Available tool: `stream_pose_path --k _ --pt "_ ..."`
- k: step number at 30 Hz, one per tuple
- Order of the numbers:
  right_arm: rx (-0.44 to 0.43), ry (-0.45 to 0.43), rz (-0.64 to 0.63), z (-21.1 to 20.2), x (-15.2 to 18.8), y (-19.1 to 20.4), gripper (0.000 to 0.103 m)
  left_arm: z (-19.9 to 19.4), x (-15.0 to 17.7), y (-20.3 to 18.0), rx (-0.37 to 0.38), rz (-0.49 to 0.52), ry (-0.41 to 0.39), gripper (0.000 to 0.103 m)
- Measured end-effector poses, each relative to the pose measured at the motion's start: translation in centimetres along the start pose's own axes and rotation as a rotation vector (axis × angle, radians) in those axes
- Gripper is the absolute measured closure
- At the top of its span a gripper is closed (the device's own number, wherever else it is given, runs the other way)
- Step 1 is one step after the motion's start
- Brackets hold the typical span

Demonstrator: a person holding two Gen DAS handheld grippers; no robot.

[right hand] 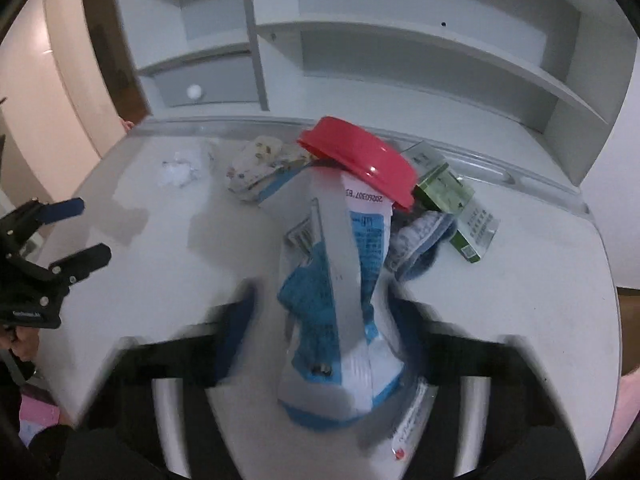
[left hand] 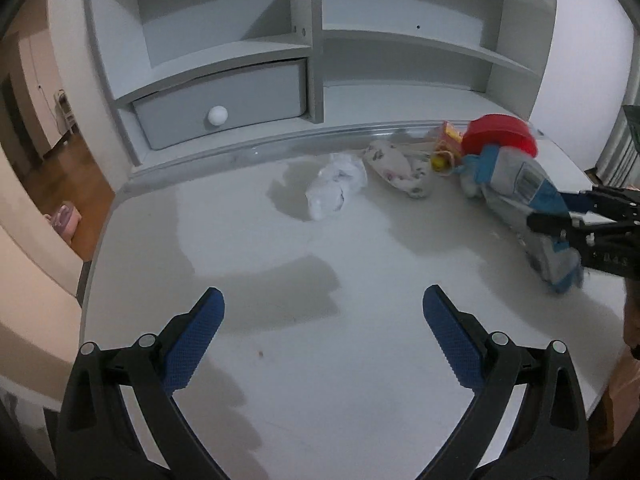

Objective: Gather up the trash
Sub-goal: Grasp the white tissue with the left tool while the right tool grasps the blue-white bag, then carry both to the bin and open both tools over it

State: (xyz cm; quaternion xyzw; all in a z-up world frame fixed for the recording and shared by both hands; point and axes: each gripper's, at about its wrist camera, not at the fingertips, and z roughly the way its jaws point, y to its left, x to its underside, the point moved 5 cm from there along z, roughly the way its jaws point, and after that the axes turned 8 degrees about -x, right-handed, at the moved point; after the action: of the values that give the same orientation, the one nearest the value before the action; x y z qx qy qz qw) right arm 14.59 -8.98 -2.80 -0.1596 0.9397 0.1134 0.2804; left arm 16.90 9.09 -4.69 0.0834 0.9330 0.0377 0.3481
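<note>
My right gripper (right hand: 328,308) is shut on a blue and white plastic wrapper (right hand: 340,280), held just above the white desk (right hand: 160,260); it also shows in the left wrist view (left hand: 520,184). My left gripper (left hand: 323,304) is open and empty over the desk's near part. A crumpled white tissue (left hand: 336,186), a patterned paper wrapper (left hand: 396,166) and a small yellow and red wrapper (left hand: 444,148) lie near the desk's back edge. A red lid (right hand: 356,158) lies behind the held wrapper. A green carton (right hand: 452,196) and a blue and white crumpled wrapper (right hand: 420,240) lie on the right.
A white hutch with shelves (left hand: 400,40) and a grey drawer with a white knob (left hand: 218,115) stands along the back of the desk. The desk's left edge drops to a wooden floor (left hand: 68,176).
</note>
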Motion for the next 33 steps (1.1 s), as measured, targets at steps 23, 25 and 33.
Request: stream_pose_path --k 23,25,33 --pt "-0.056 -0.230 0.197 -15.8 5.8 -6.9 0.065 5.2 -6.5 -3.2 -0.005 0.057 -0.012 0.067" --pt "-0.046 -0.261 0.268 -17.7 8.0 -9.5 0.065 2.5 -7.1 -5.8 0.031 0.073 -0.051 0.067" --pt "0.131 -0.371 0.607 -26.5 22.4 -20.7 0.065 -7.9 -6.6 -28.0 0.375 0.360 -0.214 0.067"
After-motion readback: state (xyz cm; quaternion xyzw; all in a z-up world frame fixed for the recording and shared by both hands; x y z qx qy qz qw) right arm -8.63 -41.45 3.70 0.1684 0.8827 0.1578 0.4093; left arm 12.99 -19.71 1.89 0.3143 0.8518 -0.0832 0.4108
